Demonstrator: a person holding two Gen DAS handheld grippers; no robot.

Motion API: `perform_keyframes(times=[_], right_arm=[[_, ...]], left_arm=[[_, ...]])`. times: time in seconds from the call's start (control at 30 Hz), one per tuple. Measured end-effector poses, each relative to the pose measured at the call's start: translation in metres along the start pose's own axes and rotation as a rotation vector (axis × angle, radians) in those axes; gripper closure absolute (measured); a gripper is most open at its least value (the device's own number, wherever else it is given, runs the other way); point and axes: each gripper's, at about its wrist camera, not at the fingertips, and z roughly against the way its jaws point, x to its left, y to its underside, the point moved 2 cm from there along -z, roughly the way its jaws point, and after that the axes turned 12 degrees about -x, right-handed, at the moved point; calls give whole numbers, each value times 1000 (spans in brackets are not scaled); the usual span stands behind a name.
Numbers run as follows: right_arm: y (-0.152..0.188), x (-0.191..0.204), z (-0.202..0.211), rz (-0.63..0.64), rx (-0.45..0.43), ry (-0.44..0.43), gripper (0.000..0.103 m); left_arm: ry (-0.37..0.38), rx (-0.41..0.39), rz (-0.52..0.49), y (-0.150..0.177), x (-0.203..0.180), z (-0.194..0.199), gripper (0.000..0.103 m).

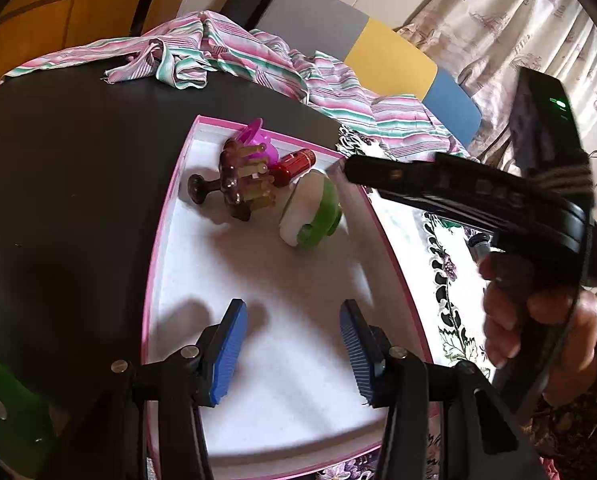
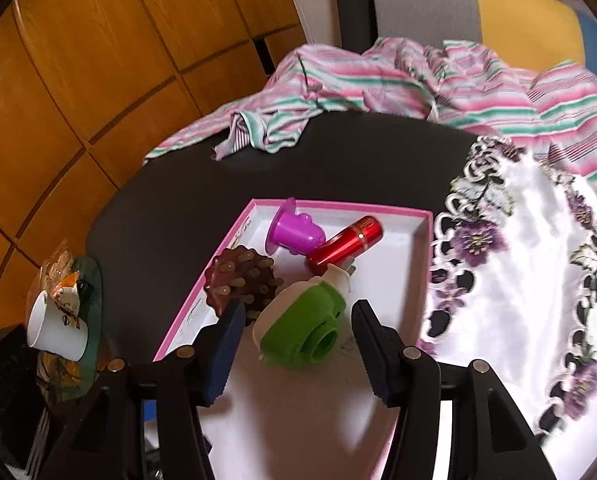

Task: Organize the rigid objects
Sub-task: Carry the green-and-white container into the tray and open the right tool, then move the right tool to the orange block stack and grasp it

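Observation:
A white tray with a pink rim (image 1: pixel 154 264) (image 2: pixel 338 205) lies on a black table. At its far end sit a purple cup (image 2: pixel 294 232), a red cylinder (image 2: pixel 346 240), a brown studded massager (image 2: pixel 238 280) and a green-and-white plastic piece (image 2: pixel 298 332). My right gripper (image 2: pixel 298 308) is open, its pads on either side of the green piece with small gaps. Over the tray's bare near end my left gripper (image 1: pixel 294 308) stands open with nothing between its pads. In the left wrist view a hand (image 1: pixel 538 320) holds the right tool's black body (image 1: pixel 478 196) above the tray's right rim.
A pink-and-green striped cloth (image 2: pixel 458 80) is bunched at the table's far edge. A white cloth with purple flowers (image 2: pixel 518 260) lies right of the tray. A white paper cup (image 2: pixel 54 328) lies on a green plate at the left edge. Wooden panels and a chair stand behind.

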Motion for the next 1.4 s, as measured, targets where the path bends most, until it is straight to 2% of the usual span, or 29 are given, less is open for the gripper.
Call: perform_keyframes(times=[0.33,0.73,0.83,1.1,1.2,1.4], right_arm=[[13,-34,47,-59,-37,69,46],[47,-124,108,-152,-28,328,46],[56,-155,128,-215,-27,411,46],[74,-226,181,-391,-70,555,42],[78,-249,201,-446,-86,647,42],[100,-305,235,-665,-96,802,42]], left_arm=[[46,15,-22,4,-18,-2,54],[150,22,-109,10,-64,-5,54],[173,30,-137,11,-77,-6,54],[223,67,-197,18,-111,-14,54],[238,83,-212,22,-121,-17,54],[256,100,-242,29,-135,-17,54]])
